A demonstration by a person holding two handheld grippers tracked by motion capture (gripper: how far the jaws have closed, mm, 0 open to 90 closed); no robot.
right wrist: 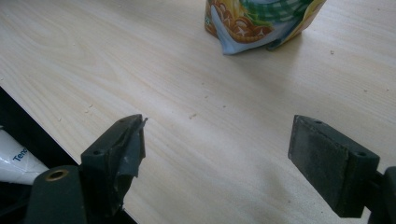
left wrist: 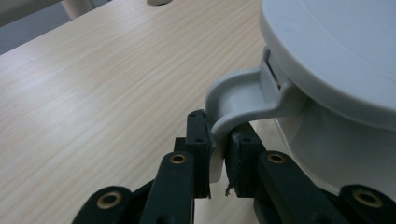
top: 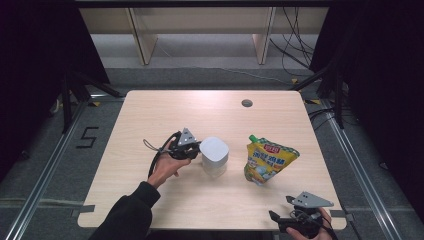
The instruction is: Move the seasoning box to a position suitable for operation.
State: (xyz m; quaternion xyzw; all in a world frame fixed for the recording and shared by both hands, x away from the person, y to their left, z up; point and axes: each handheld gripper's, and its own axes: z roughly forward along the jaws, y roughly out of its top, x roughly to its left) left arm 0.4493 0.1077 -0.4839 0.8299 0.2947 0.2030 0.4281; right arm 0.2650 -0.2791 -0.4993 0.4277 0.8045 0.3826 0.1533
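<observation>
On the bench [top: 150,115] stood 1 white lidded container [top: 214,156] and 1 yellow spouted pouch [top: 268,160]. There were 2 tools: 1 left hand-held gripper [top: 192,150], 1 right hand-held gripper [top: 282,210].

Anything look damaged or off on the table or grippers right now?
Yes: the pad on one finger of the right gripper is torn and peeling at its tip. The left gripper also shows a frayed pad edge. Nothing spilled.
</observation>
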